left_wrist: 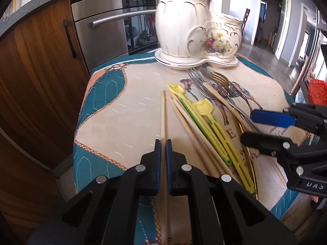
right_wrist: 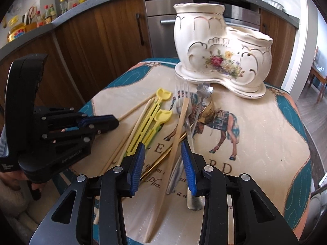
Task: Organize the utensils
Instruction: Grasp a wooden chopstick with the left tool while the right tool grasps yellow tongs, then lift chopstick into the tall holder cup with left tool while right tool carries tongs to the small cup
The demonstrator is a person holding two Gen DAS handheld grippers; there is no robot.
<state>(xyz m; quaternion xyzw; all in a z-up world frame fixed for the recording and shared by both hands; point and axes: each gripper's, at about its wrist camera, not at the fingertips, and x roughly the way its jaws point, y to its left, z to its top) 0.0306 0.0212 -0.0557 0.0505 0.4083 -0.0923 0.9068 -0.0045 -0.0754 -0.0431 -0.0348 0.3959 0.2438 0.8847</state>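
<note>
Left gripper (left_wrist: 163, 143): pads were together on a single chopstick (left_wrist: 162, 114), gripped part-way along its length, tip toward 12 o'clock in the left wrist view.
Right gripper (right_wrist: 163, 149): jaws stood partly apart over the cutlery pile; a beige stick (right_wrist: 179, 126) and a fork (right_wrist: 182, 94) lay between them — contact with the pads could not be told.
Utensils: loose on the cloth (right_wrist: 255, 134), at 6 o'clock of the holder (right_wrist: 222, 55); yellow tongs (right_wrist: 151, 114) at 9 o'clock of the forks.
Risk, left: the thin chopstick could swivel or slide out on lifting.
Risk, right: closing there could catch several pieces at once — some would drop.
Risk, shared: grippers were near each other; a clash was possible.
Holder: two openings, tall and low; contents not visible, nothing protruded.
</note>
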